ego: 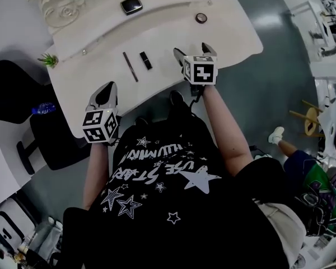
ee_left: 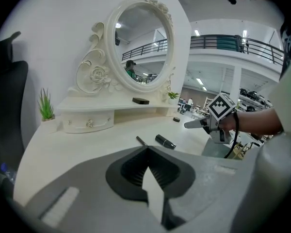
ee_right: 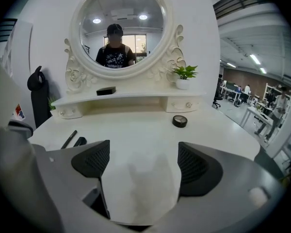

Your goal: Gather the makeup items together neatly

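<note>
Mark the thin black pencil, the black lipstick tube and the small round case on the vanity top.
thin black pencil (ego: 130, 66), head view, middle of its shaft.
black lipstick tube (ego: 146, 60), head view, centre of its body.
small round case (ee_right: 180, 121), right gripper view, centre of its top.

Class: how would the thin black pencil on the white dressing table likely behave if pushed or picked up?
The thin black pencil looks straight, so probably stiff. So slim, it is likely light. Flat on the smooth white dressing table, it may roll if nudged sideways.
</note>
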The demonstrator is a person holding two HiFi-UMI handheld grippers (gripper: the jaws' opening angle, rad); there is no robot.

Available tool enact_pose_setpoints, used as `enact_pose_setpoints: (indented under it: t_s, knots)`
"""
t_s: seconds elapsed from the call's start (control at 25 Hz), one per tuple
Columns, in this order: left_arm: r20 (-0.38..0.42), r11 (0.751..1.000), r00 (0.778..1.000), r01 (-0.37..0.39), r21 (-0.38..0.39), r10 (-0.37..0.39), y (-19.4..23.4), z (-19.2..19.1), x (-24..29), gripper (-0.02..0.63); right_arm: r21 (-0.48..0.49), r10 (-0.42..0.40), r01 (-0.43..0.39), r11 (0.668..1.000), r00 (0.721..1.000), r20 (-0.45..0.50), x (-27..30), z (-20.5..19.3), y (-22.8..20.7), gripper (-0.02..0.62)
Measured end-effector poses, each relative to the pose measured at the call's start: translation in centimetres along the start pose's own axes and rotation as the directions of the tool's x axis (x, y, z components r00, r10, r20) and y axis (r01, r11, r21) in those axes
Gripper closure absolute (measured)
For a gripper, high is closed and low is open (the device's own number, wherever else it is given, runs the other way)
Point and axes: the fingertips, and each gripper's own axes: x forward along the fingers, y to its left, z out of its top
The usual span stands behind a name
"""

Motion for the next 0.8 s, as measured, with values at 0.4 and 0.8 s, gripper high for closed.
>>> enact_pose_setpoints:
  t_s: [0.4,0.8]
  knots:
    - [-0.019,1.0,1.0,-0.018,0.016,0.018,-4.8,3.7,7.5,0.606,-0.025,0.035,-0.035,0.999,0.999,-0.024,4.7,2.6,-7.7,0.138]
    - [-0.028,0.995,0.995,-0.1,-0.022,0.1,-7.1,5.6,11.7,0.606,-0.076,0.106,-0.11,0.991,0.993,-0.059,9.8,5.2,-11.2,0.169]
